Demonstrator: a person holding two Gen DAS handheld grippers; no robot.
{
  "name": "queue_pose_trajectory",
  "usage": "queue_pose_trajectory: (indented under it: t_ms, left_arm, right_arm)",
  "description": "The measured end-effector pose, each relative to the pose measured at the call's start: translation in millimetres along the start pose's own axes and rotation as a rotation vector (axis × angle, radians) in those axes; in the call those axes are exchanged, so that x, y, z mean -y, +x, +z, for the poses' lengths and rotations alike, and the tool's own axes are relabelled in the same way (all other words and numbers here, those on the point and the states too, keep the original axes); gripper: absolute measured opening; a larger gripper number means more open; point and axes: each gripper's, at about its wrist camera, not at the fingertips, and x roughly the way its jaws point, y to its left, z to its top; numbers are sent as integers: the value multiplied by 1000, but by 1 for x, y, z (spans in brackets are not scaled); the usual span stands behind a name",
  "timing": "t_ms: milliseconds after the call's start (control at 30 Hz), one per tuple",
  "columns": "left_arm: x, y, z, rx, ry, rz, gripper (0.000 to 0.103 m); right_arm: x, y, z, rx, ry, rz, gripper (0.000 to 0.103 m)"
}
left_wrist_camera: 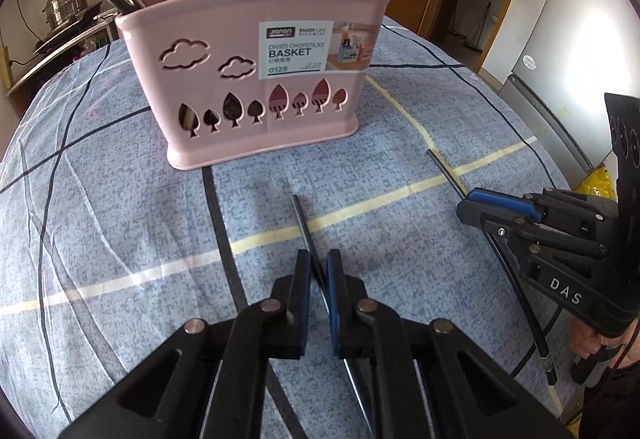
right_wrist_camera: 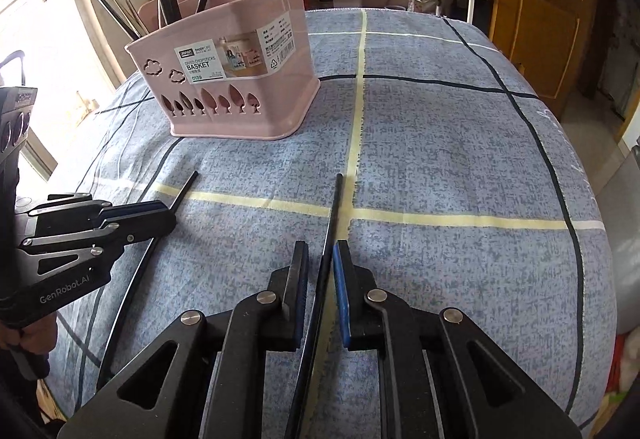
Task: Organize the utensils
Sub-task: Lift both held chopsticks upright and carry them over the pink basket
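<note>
Left claw [left_wrist_camera: 319, 271]: straddles a chopstick [left_wrist_camera: 301, 217], not visibly clamped.
Right claw [right_wrist_camera: 320, 263]: likewise, second chopstick [right_wrist_camera: 335, 207].
Basket [left_wrist_camera: 256, 79]: far, awaiting both.

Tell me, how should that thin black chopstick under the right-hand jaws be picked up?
Grip the chopstick partway along its shaft, coming down from above with one jaw on each side. It lies flat on the tablecloth, long and very thin, so a pinch across its width holds it. The right gripper already straddles it this way.
</note>
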Motion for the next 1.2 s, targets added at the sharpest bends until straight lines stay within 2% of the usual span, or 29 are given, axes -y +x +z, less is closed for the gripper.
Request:
queue_pose_trajectory:
  t_ms: [33, 200, 333, 467, 867, 1033, 1200]
  left_arm:
    - [1, 1, 1, -7, 1, 6, 9]
    - [8, 6, 6, -13, 4, 21, 9]
    - [6, -1, 6, 3, -21, -3, 8]
    - [3, -27, 10, 68, -29, -18, 7]
    - [5, -143, 35, 339, 24, -39, 5]
    - [1, -167, 38, 398, 26, -36, 5]
    - [-6, -172, 36, 410, 19, -31, 5]
  right_arm:
    - [0, 1, 1, -2, 0, 0, 7]
    - [4, 0, 4, 5, 28, 50, 5]
    - [-2, -18, 8, 67, 18, 65, 5]
    - [-7, -46, 15, 147, 5, 70, 5]
    - [-22, -130, 41, 376, -30, 95, 5]
    - [-27, -145, 45, 418, -46, 95, 5]
    - [-32, -148, 46, 426, -58, 97, 5]
